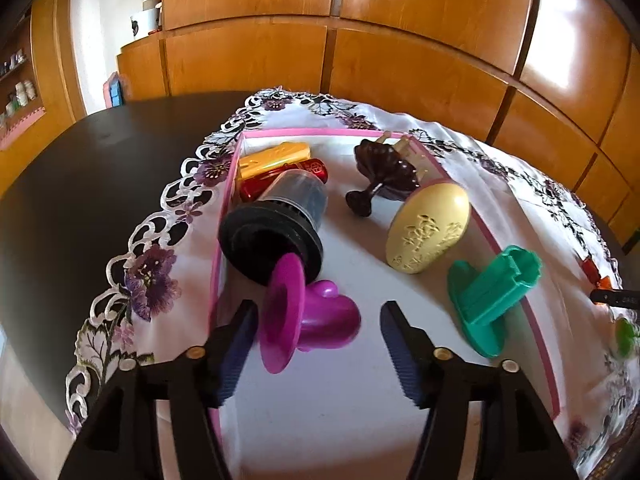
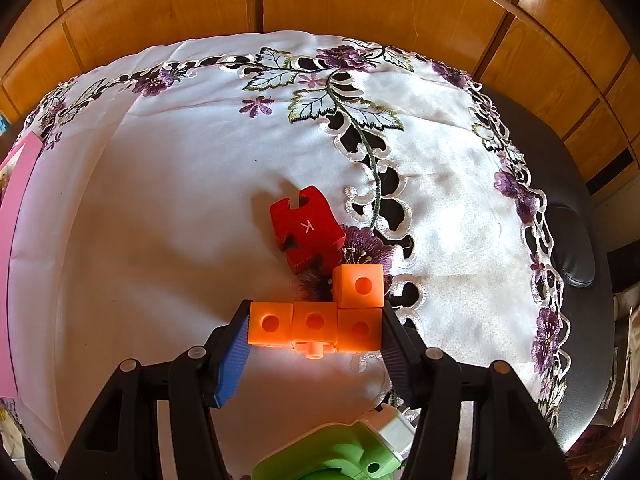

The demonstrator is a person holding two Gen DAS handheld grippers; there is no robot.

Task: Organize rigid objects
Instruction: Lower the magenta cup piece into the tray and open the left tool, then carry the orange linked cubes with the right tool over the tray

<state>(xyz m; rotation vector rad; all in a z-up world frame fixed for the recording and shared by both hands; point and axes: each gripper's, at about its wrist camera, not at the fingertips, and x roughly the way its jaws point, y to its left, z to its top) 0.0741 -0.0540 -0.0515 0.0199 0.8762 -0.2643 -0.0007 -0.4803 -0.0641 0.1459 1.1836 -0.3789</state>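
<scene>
Pink-edged tray (image 1: pixel 536 320) on embroidered cloth (image 2: pixel 200 160) over the dark desk (image 1: pixel 80 200). Contents: purple stamp-shaped piece (image 1: pixel 304 320), black-capped jar (image 1: pixel 276 220), red tube (image 1: pixel 264 182), yellow tube (image 1: pixel 272 156), brown goblet (image 1: pixel 384 176), cream oval (image 1: pixel 428 228), green piece (image 1: pixel 492 296).

Left claw (image 1: pixel 316 328): spread wide around the purple piece, not pinching it.

Right claw (image 2: pixel 316 332): pinching orange cube block (image 2: pixel 316 320); red puzzle piece (image 2: pixel 308 228) just beyond.
</scene>
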